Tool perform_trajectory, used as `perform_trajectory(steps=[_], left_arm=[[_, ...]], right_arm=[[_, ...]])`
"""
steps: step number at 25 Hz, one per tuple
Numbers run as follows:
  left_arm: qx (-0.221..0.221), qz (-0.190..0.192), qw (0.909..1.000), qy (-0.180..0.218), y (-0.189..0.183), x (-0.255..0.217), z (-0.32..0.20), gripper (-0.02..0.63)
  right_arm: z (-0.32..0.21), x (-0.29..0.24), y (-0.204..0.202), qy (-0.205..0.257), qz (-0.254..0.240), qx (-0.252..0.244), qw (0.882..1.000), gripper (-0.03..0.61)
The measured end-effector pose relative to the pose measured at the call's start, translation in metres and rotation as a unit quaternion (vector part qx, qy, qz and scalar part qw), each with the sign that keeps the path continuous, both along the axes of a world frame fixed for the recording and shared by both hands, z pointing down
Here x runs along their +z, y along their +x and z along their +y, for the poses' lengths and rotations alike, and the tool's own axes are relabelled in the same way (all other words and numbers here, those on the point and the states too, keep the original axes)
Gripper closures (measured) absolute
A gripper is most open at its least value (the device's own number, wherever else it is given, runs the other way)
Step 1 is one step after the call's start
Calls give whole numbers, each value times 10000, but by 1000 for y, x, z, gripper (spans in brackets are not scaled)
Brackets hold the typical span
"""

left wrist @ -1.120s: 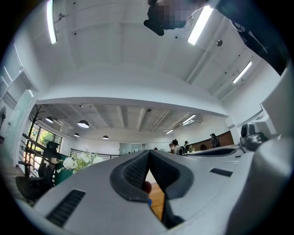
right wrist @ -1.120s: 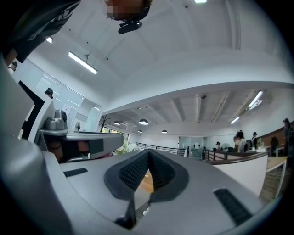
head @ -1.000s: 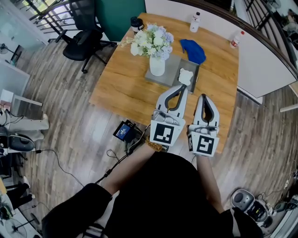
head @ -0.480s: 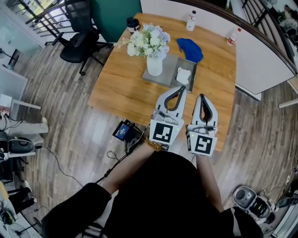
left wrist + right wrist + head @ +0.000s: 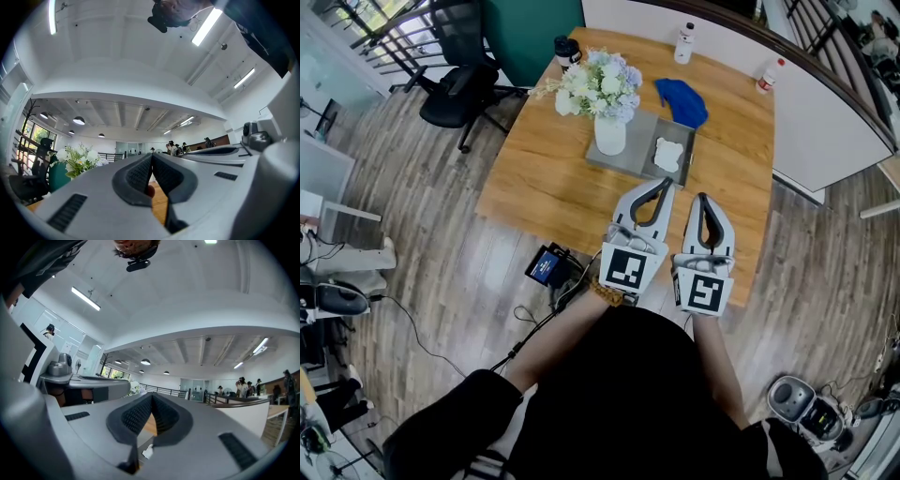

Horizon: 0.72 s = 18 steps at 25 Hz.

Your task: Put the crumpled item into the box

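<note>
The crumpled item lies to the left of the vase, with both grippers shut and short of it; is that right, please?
Not quite: the head view shows the crumpled item right of the vase. The left gripper and right gripper are indeed shut, short of it.

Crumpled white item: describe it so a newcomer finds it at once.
On the wooden table, find the flower vase on its grey mat. The crumpled white item lies just right of the vase, nearer than the blue cloth: the only small, wrinkled white lump there.
</note>
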<state>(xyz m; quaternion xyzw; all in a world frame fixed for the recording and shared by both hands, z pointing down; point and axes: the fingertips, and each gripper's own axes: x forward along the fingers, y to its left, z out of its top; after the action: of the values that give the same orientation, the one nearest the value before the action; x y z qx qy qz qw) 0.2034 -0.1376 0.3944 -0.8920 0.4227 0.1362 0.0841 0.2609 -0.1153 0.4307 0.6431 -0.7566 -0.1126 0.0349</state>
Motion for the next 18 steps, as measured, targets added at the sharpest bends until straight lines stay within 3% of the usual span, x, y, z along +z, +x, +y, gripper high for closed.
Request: perform_trajectory(steps=[18], left_arm=[[49,5,10000,-37,7,2,-2,591]], right_arm=[[-1,2,9,-23,-49,102,9999,586]])
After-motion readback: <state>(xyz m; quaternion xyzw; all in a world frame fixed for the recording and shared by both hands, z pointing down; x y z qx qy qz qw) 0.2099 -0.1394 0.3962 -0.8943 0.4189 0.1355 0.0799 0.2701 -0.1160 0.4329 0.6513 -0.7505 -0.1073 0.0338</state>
